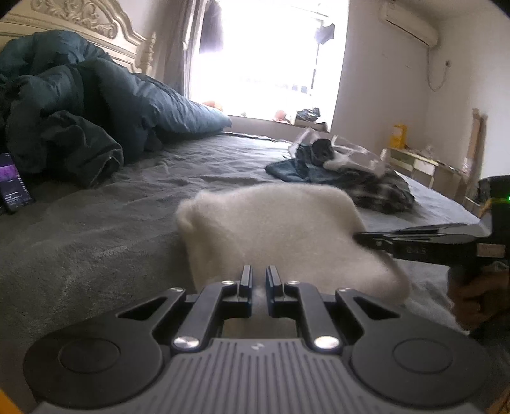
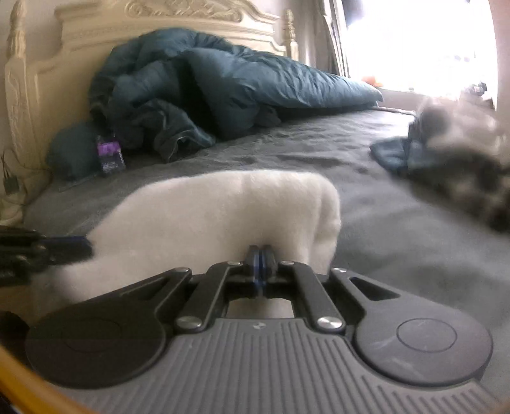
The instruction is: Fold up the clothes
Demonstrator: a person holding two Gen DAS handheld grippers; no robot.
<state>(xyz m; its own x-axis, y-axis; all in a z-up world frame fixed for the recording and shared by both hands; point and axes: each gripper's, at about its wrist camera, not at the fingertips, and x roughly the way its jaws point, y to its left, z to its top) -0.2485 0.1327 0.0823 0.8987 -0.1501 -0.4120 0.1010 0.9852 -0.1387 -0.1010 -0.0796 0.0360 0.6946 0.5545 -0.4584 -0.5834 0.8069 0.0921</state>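
Note:
A fluffy white garment [image 1: 280, 235] is held up over the grey bed [image 1: 105, 232], folded into a thick pad. My left gripper [image 1: 258, 280] has its jaws nearly together with white fabric between them at the garment's near edge. My right gripper [image 2: 261, 258] is shut on the same garment [image 2: 216, 216] at its near edge. The right gripper shows in the left wrist view [image 1: 366, 237] at the garment's right side. The left gripper shows in the right wrist view [image 2: 79, 246] at the garment's left side.
A dark teal duvet [image 1: 95, 105] is heaped at the headboard [image 2: 159, 22]. A phone [image 1: 14, 183] lies lit at the bed's left. A pile of dark and plaid clothes [image 1: 353, 172] sits at the far right. A window [image 1: 271, 57] and a desk [image 1: 424, 165] stand beyond.

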